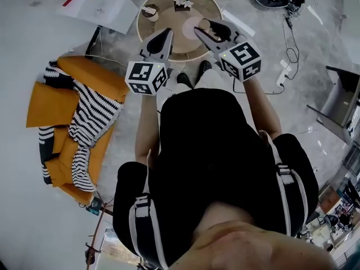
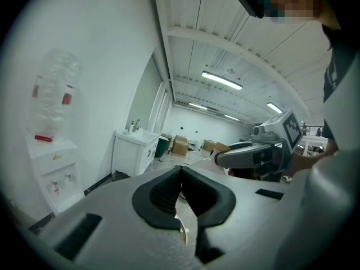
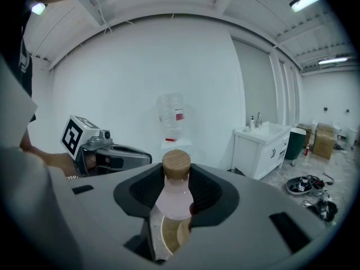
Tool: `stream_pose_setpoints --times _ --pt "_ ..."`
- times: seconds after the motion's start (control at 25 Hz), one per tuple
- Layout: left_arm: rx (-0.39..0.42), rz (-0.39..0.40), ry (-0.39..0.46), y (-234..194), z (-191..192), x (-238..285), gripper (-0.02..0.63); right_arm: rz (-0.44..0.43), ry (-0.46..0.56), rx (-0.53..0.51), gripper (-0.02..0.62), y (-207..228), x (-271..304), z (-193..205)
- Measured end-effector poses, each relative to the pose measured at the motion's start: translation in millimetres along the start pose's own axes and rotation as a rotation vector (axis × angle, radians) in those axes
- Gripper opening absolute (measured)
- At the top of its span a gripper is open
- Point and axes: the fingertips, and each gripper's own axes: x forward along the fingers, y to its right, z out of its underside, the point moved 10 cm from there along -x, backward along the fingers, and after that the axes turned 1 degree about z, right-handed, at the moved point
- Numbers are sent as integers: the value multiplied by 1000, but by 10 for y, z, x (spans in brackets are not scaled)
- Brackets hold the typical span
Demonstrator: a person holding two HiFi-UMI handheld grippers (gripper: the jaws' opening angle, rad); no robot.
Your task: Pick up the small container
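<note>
The small container (image 3: pixel 175 200) is a pale pink bottle with a round wooden cap (image 3: pixel 176 163). It stands between the black pads of my right gripper (image 3: pixel 178 180), which is shut on its body, cap pointing away from the camera. In the head view the right gripper (image 1: pixel 203 29) hangs over the round wooden table (image 1: pixel 209 5); the bottle is hard to make out there. My left gripper (image 1: pixel 166 34) is held beside it over the table's near edge. Its jaws (image 2: pixel 181 176) meet at the tip with nothing between them.
On the table stand a small plant in a dark box (image 1: pixel 181 0) and a little jar (image 1: pixel 149 11). An orange seat with a striped blanket (image 1: pixel 79 117) lies to the left. Papers (image 1: pixel 98 1) and cables with a power strip (image 1: pixel 281 79) are on the floor.
</note>
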Motion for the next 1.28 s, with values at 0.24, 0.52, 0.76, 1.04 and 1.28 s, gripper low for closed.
stream_pose_setpoints --times 0.24,0.52,0.76,1.04,1.28 --pt "12 21 6 -11 -17 -121 17 18 30 7 141 -163 -49 -27" --pt "21 48 12 40 -60 -98 17 44 81 -2 140 -240 -83 -49" --pt "23 61 11 63 -62 -52 18 50 92 6 140 -224 -110 -26" --pt "23 66 3 79 -60 12 17 49 96 5 140 -181 -133 -21" --pt "22 71 -3 84 -58 52 17 49 96 3 140 -154 -129 -26"
